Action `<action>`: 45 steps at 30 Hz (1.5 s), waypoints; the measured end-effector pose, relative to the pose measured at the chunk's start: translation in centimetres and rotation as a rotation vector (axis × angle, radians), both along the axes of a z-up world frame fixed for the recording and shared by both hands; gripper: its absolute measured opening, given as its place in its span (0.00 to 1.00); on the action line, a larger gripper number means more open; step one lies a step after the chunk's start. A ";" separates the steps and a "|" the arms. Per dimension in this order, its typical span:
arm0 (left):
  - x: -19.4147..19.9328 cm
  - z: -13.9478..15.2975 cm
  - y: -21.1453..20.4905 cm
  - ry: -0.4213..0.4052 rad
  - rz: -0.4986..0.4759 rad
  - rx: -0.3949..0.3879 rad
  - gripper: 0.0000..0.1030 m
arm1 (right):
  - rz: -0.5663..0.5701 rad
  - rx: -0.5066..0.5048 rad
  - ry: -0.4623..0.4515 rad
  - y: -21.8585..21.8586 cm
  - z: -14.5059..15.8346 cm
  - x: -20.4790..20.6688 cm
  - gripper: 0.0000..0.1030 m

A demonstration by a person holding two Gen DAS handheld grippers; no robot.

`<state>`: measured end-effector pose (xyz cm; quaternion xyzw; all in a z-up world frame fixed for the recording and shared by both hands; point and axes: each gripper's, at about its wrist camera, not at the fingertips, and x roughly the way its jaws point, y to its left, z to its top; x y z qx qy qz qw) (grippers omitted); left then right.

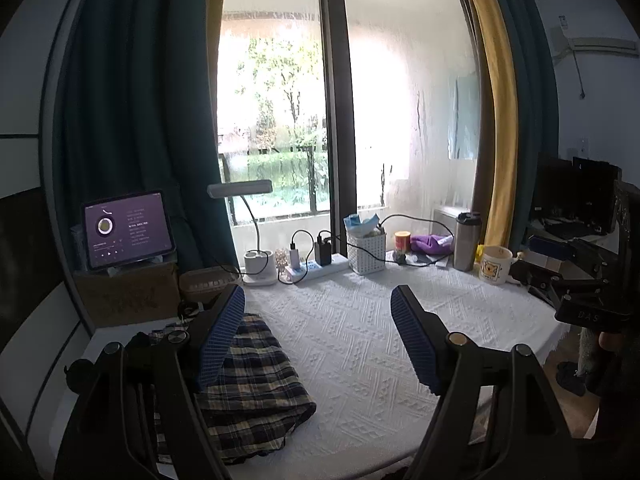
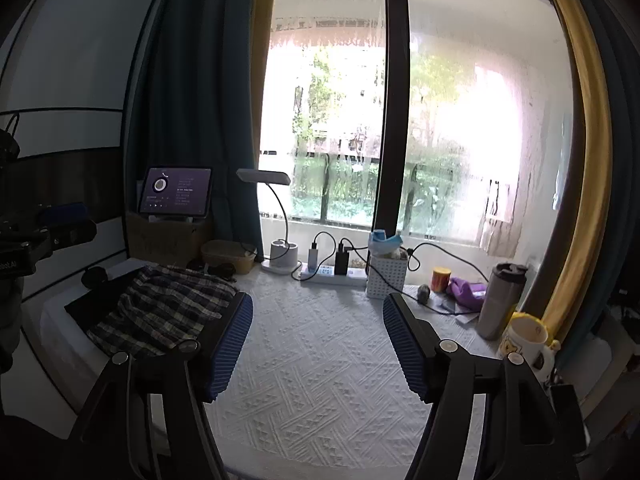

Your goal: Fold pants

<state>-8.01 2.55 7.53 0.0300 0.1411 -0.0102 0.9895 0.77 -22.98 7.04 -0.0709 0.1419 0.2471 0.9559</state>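
- Plaid pants point(image 1: 256, 384) lie in a compact bundle at the left end of the white textured tabletop point(image 1: 360, 340), on top of a dark garment point(image 2: 86, 306) and near the edge. Whether this is a finished fold or a heap waiting to be spread, the two views do not settle.
- Risk: the bundle sits close to the left edge, so a pull from that side could drag it, or the dark garment under it, off the tabletop.
- Risk: a pinch into the bundle could take several layers, or the dark garment with it, and undo whatever order it has.
- Risk: a wide sweep toward the window could catch the cable point(image 1: 360, 248) by the white basket point(image 1: 366, 254), or knock the mug point(image 1: 495, 266) and steel tumbler point(image 1: 466, 242) standing at the right.
- Left gripper point(image 1: 318, 336): jaws wide apart, holding nothing; its left finger crosses in front of the pants in its own view, but contact cannot be told.
- Right gripper point(image 2: 318, 346): jaws wide apart, empty, above bare cloth, the pants off to its left.
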 end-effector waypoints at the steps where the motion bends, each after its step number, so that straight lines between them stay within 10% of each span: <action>1: -0.2 0.1 0.1 -0.005 0.002 -0.001 0.73 | 0.000 -0.002 -0.006 0.0 0.2 -0.2 0.68; 16: -2.6 0.8 1.0 -0.099 0.091 0.021 0.74 | -0.001 0.007 -0.082 0.8 3.6 -2.7 0.80; 20: -3.5 1.4 1.3 -0.140 0.091 0.002 0.90 | -0.013 0.018 -0.090 1.3 4.5 -3.1 0.82; 33: -5.6 2.8 2.6 -0.235 0.129 -0.072 0.99 | -0.074 0.112 -0.136 0.4 6.1 -4.4 0.98; 45: -4.7 2.1 3.2 -0.192 0.165 -0.117 0.99 | -0.089 0.123 -0.130 0.4 6.2 -4.1 1.00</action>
